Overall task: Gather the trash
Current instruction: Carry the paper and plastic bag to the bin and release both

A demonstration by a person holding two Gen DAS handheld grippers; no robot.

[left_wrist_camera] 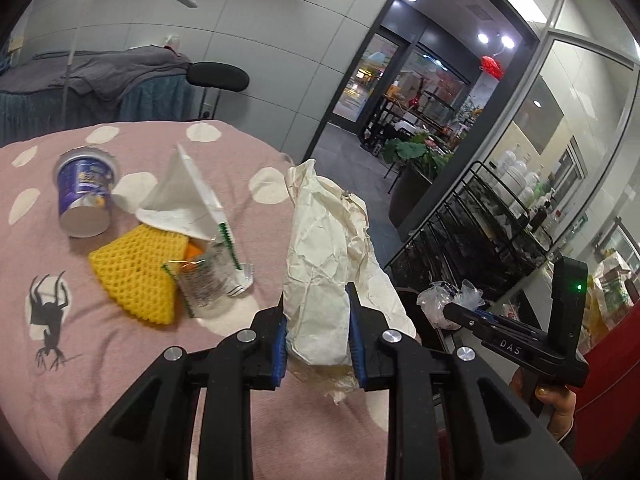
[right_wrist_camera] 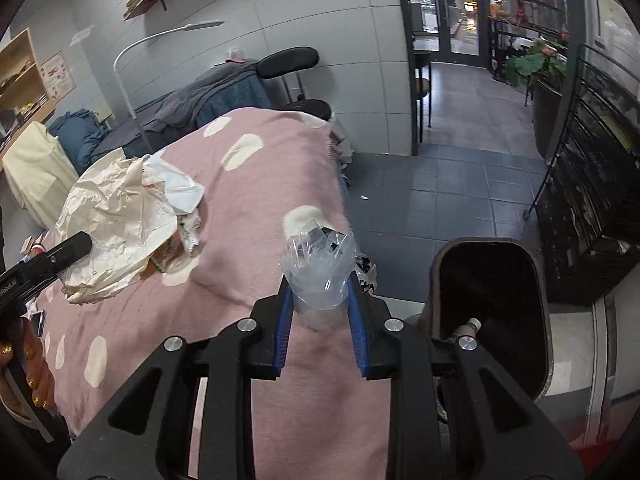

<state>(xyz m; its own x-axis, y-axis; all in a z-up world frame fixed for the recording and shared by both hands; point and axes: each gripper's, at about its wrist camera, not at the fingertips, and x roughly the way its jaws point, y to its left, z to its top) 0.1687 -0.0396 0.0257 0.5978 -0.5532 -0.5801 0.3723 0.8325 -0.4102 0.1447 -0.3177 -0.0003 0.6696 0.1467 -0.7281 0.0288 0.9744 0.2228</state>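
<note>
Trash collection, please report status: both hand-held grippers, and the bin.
Left hand-held gripper shut on crumpled paper. Right hand-held gripper shut on clear plastic wrap. Bin open, beside table. Cup, yellow foam net remain.

"DAS" on right gripper (left_wrist_camera: 448, 310)

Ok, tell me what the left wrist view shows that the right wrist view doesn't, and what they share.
Only the left wrist view: the purple cup lying on its side, the yellow foam net and the clear wrapper beside it.

Only the right wrist view: the open trash bin on the floor beside the bed, with a bottle top at its rim.

Both: the pink spotted blanket, the crumpled paper bag clamped in the left gripper, and the clear plastic clamped in the right gripper.
</note>
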